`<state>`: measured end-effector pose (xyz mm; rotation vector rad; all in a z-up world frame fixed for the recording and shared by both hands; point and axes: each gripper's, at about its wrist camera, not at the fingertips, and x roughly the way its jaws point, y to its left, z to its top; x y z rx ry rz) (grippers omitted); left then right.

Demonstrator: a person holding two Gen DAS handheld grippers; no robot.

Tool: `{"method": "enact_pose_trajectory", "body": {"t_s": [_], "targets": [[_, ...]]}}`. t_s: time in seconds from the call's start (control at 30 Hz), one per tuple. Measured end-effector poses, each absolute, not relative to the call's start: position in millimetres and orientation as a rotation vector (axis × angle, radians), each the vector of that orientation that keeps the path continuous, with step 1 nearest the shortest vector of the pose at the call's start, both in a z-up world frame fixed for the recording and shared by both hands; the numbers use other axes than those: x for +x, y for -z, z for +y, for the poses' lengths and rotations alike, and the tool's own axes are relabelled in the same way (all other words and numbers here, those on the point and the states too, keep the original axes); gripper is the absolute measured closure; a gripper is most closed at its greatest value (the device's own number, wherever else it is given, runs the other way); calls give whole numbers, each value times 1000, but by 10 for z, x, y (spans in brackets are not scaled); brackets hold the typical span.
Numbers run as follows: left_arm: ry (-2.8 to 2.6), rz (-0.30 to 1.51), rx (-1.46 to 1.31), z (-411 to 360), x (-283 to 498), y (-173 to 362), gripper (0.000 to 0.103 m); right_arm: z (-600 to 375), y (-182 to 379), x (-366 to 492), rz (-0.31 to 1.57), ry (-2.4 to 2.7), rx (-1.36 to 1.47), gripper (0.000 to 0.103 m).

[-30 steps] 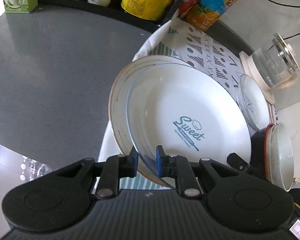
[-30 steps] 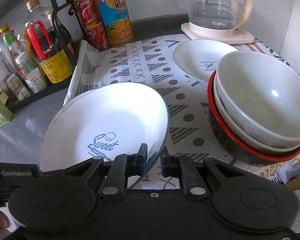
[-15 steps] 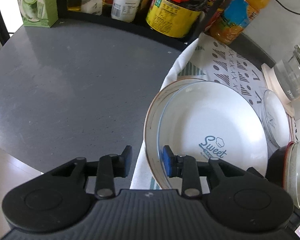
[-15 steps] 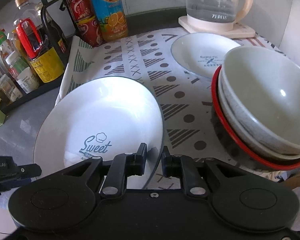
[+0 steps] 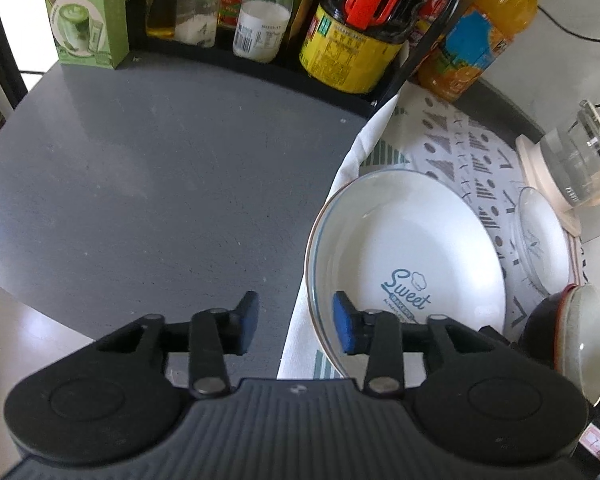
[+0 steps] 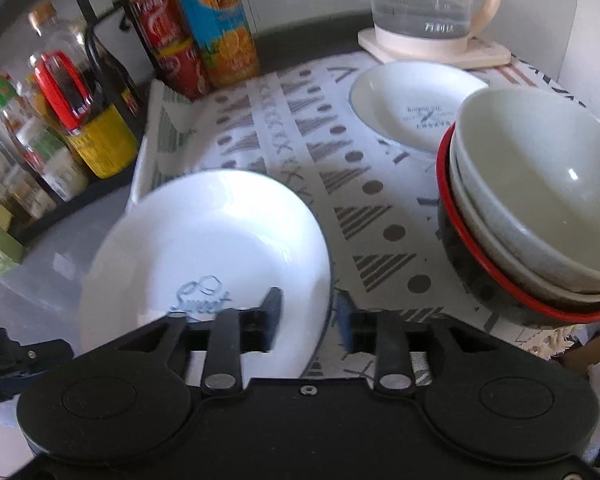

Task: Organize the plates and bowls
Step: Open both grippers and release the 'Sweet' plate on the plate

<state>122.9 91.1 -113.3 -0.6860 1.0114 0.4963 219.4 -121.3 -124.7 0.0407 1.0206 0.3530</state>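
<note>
1. both grippers have let go since the earlier frames: the left gripper (image 5: pixel 294 322), which pinched the plate's rim a second ago, now has its fingers spread wide, and the right gripper (image 6: pixel 309 318) has parted its fingers too.
2. the plate (image 5: pixel 408 256) with the blue "sweet" print lies on the cloth (image 5: pixel 476 152), at the cloth's left near edge, partly over the grey counter (image 5: pixel 160 168).
3. in the left wrist view the left gripper's right pad (image 5: pixel 342 322) sits inside the plate's near rim and the left pad is out over the counter; whether the pad touches the rim i cannot tell.
4. in the right wrist view the plate's right near rim lies between the right gripper's fingers, with gaps showing on both sides.
5. a stack of bowls (image 6: pixel 540 208) stands on the cloth's right near part: pale grey bowls nested in a dark bowl with a red rim.
6. a small plate (image 6: pixel 412 104) lies far of the stack, just beside it, with a glass kettle (image 6: pixel 428 0) on its base beyond.
7. far left, a rack holds bottles and a yellow-labelled jar (image 5: pixel 348 52); an orange juice bottle (image 6: pixel 216 24) and red cans (image 6: pixel 168 44) stand at the cloth's far edge.
8. a green carton (image 5: pixel 86 12) stands on the counter's far left.
</note>
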Motion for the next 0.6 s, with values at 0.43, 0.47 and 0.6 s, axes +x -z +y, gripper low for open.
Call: {"method": "enact_pose_trajectory", "body": {"t_s": [0.43, 0.47, 0.6], "targets": [[-469, 945, -656, 906, 1029, 806, 25, -1399, 777, 1907, 913, -387, 109, 21], [-464, 937, -662, 898, 1022, 784, 24, -1421, 730, 1880, 902, -388, 107, 18], [-413, 943, -638, 807, 1042, 720, 23, -1543, 553, 1809, 855, -382, 112, 10]]}}
